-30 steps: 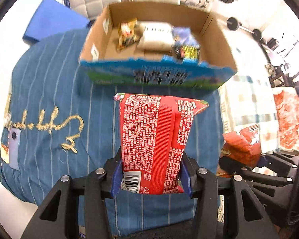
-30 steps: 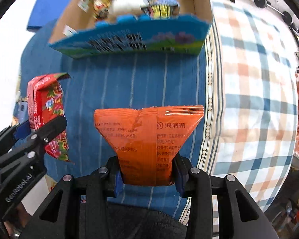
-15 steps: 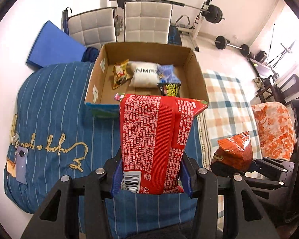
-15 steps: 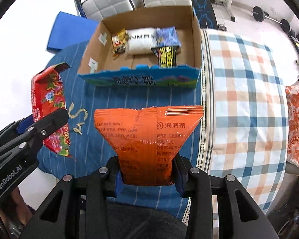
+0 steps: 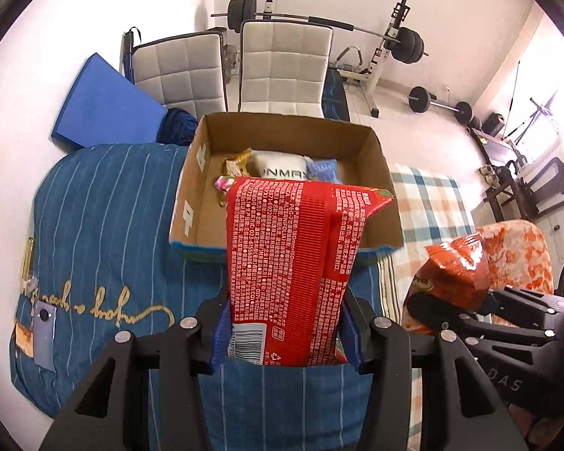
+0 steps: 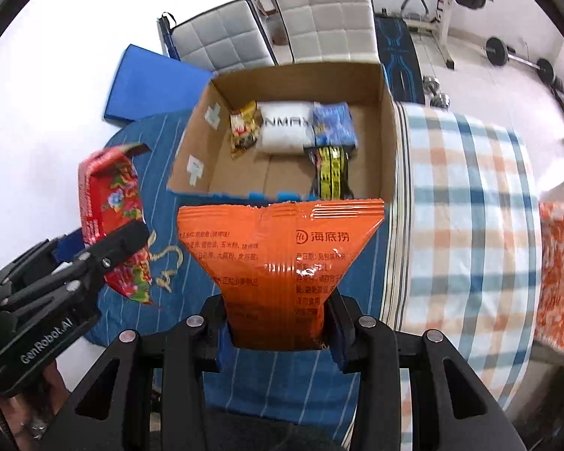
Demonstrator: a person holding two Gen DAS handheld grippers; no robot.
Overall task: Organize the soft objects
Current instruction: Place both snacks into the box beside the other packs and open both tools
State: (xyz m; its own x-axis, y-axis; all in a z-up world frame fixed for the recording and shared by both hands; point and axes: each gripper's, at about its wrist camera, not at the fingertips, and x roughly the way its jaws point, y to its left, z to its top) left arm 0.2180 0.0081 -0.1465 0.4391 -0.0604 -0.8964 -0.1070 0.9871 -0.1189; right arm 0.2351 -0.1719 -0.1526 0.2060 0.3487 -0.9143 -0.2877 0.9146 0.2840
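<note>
My left gripper (image 5: 282, 342) is shut on a red snack packet (image 5: 293, 263), held upright above the bed in front of the open cardboard box (image 5: 191, 203). My right gripper (image 6: 280, 332) is shut on an orange snack packet (image 6: 282, 248), also held up before the box (image 6: 389, 158). The box holds a white pack (image 6: 284, 131), a yellow-red packet (image 6: 244, 129), a blue packet (image 6: 334, 124) and a black-yellow packet (image 6: 331, 173). Each gripper shows in the other's view: the left one (image 6: 105, 251) with the red packet (image 6: 111, 206), the right one (image 5: 458, 312) with the orange packet (image 5: 457, 270).
The box sits on a blue striped quilt (image 5: 94, 225) beside a checked blanket (image 6: 466, 206). A phone (image 5: 44, 327) lies on the quilt at the left. Two white chairs (image 5: 282, 71), a blue mat (image 5: 105, 105) and weight gear (image 5: 402, 45) stand behind the bed.
Both grippers have risen and tipped up with their packets, so the box looks farther away and lower, and its inside and the room behind now show.
</note>
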